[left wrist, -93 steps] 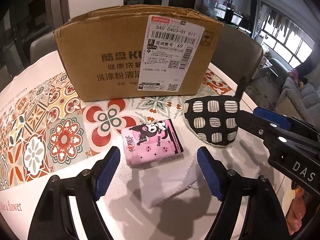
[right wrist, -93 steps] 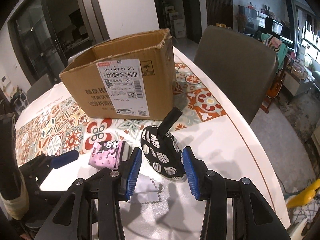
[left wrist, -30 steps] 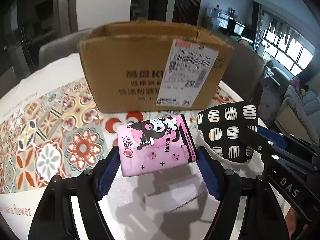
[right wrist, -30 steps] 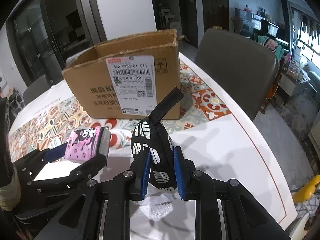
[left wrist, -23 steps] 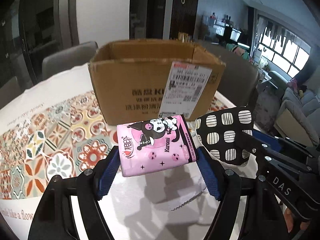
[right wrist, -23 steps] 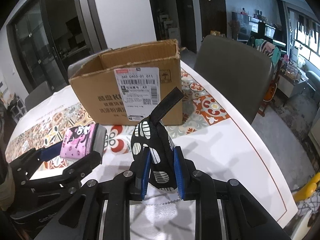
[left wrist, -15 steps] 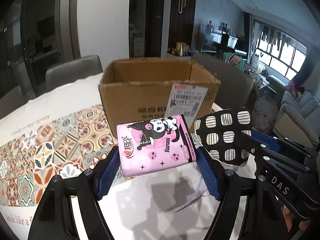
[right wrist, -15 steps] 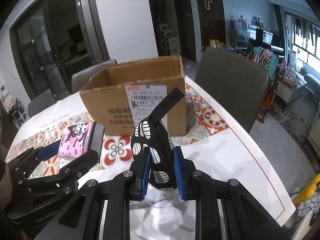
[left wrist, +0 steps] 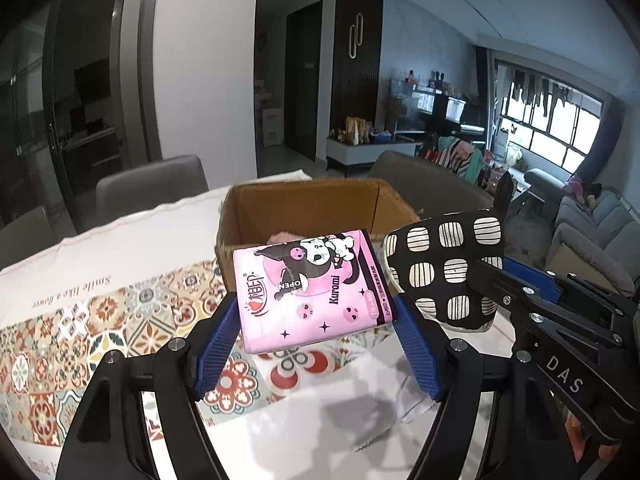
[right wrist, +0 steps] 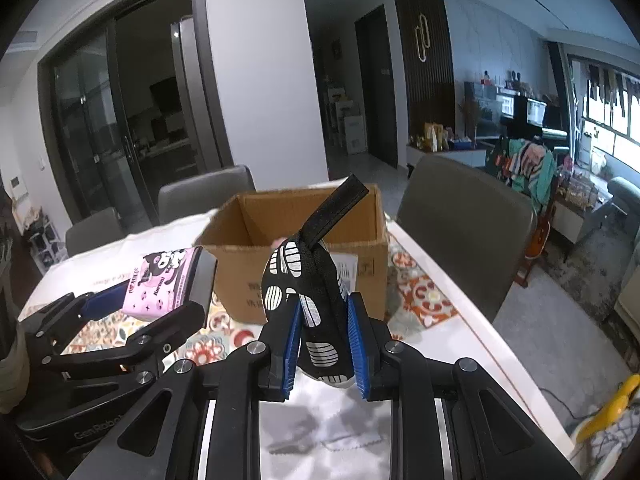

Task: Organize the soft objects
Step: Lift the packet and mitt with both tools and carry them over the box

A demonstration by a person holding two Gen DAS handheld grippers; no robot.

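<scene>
My left gripper point(left wrist: 316, 312) is shut on a pink Kuromi tissue pack point(left wrist: 310, 286) and holds it in the air in front of the open cardboard box point(left wrist: 240, 216). My right gripper point(right wrist: 324, 320) is shut on a black pouch with white striped patches point(right wrist: 308, 276), also lifted before the box point(right wrist: 372, 232). In the left wrist view the pouch point(left wrist: 448, 268) hangs to the right of the pack. In the right wrist view the pack point(right wrist: 160, 280) sits at left. Something pink point(left wrist: 282, 237) lies inside the box.
A white cloth point(left wrist: 384, 396) lies on the table below the grippers; it also shows in the right wrist view point(right wrist: 344, 428). A patterned tile mat point(left wrist: 80, 328) covers the table. Grey chairs point(right wrist: 464, 232) stand around the table.
Both grippers have risen with their loads and the box's open top now shows below them. Earlier still, both grippers were open with the pack and pouch on the table.
</scene>
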